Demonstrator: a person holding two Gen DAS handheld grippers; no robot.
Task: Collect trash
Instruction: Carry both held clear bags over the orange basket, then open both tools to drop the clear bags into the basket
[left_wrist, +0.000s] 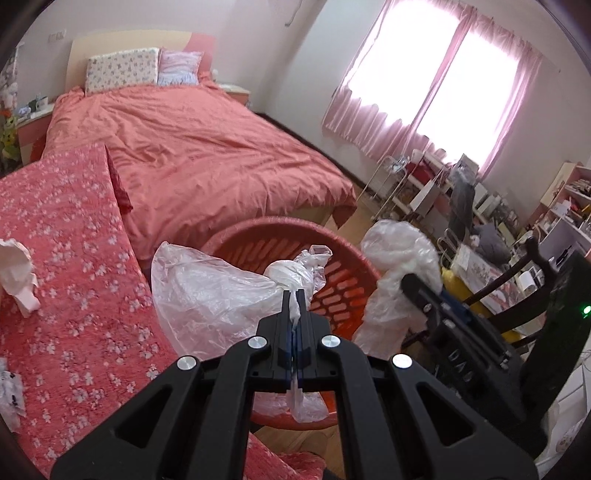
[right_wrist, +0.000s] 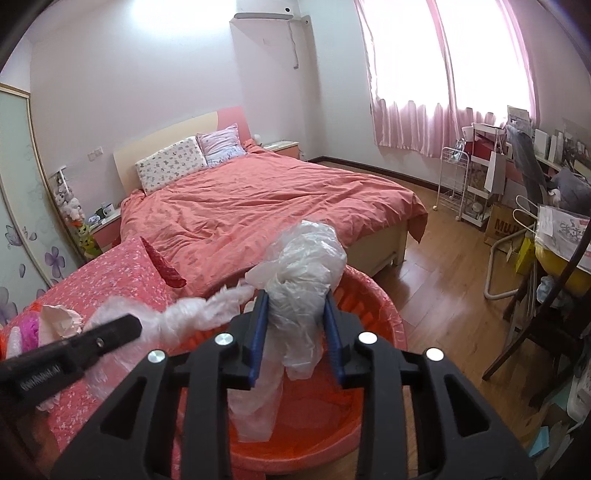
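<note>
A crumpled clear plastic bag (left_wrist: 214, 291) stretches between both grippers above a red plastic basket (left_wrist: 347, 291). My left gripper (left_wrist: 294, 295) is shut on one twisted end of the bag. My right gripper (right_wrist: 295, 299) is shut on the bunched other end (right_wrist: 303, 273), and it also shows in the left wrist view (left_wrist: 417, 291). The basket (right_wrist: 369, 295) sits below the bag in the right wrist view. The left gripper (right_wrist: 122, 326) enters the right wrist view from the left. A crumpled white paper (left_wrist: 16, 269) lies on the floral quilt (left_wrist: 66, 258).
A bed with a salmon cover (left_wrist: 207, 155) fills the far side. More paper scraps (left_wrist: 9, 391) lie at the quilt's left edge. A wooden floor (right_wrist: 443, 266), a dark chair (right_wrist: 546, 321) and cluttered shelves (right_wrist: 480, 177) stand at the right under the pink curtains.
</note>
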